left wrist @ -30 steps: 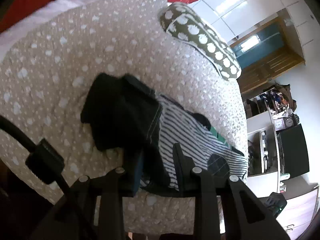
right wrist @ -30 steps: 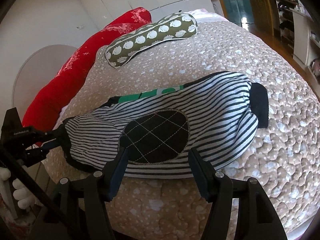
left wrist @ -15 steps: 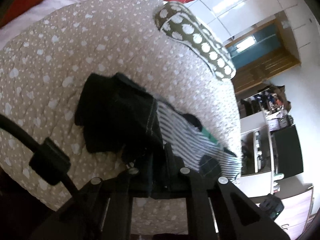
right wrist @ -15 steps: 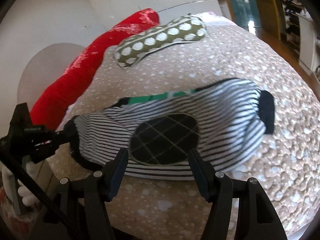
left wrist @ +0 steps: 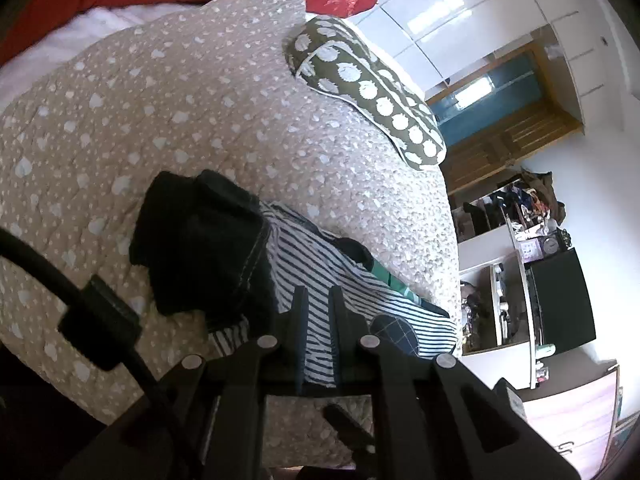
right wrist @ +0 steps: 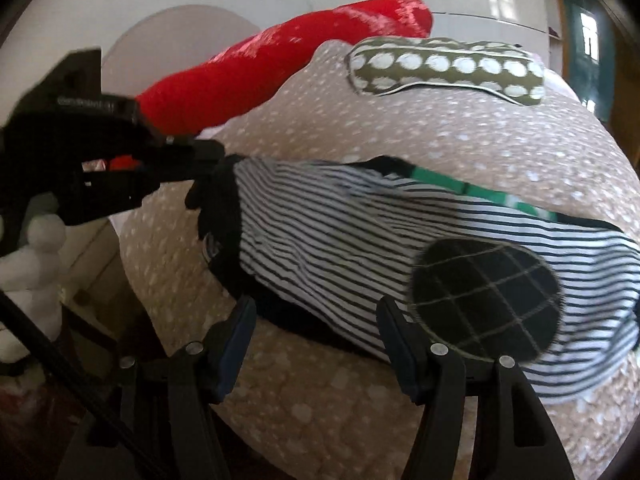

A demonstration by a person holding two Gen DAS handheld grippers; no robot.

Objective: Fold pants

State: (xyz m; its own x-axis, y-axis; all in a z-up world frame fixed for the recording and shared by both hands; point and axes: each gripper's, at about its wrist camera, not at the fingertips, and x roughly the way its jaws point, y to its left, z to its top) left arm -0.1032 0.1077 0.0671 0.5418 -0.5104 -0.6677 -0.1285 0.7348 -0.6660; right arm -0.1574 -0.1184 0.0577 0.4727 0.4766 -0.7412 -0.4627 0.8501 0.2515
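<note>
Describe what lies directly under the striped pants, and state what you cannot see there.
Under the striped pants lies the beige spotted quilt, visible all round them. A green-striped layer peeks out at their far edge. The quilt beneath the pants themselves is covered, so anything there is hidden.

Count on inspection. One pair of striped pants (right wrist: 340, 240) lying on the bed (right wrist: 460, 132), bearing one dark oval patch (right wrist: 484, 300) crossed with light stitching and one green band (right wrist: 472, 192) along its far edge. One beige spotted quilt (left wrist: 180, 92) covering the bed. One olive bolster with white dots (right wrist: 444, 68) at the far side. One long red cushion (right wrist: 280, 68) beside it. Two grippers in my hands: my left gripper (left wrist: 318, 300) and my right gripper (right wrist: 316, 316), each with two fingers, four fingers in total. One black cable (left wrist: 60, 280) at the left wrist
</note>
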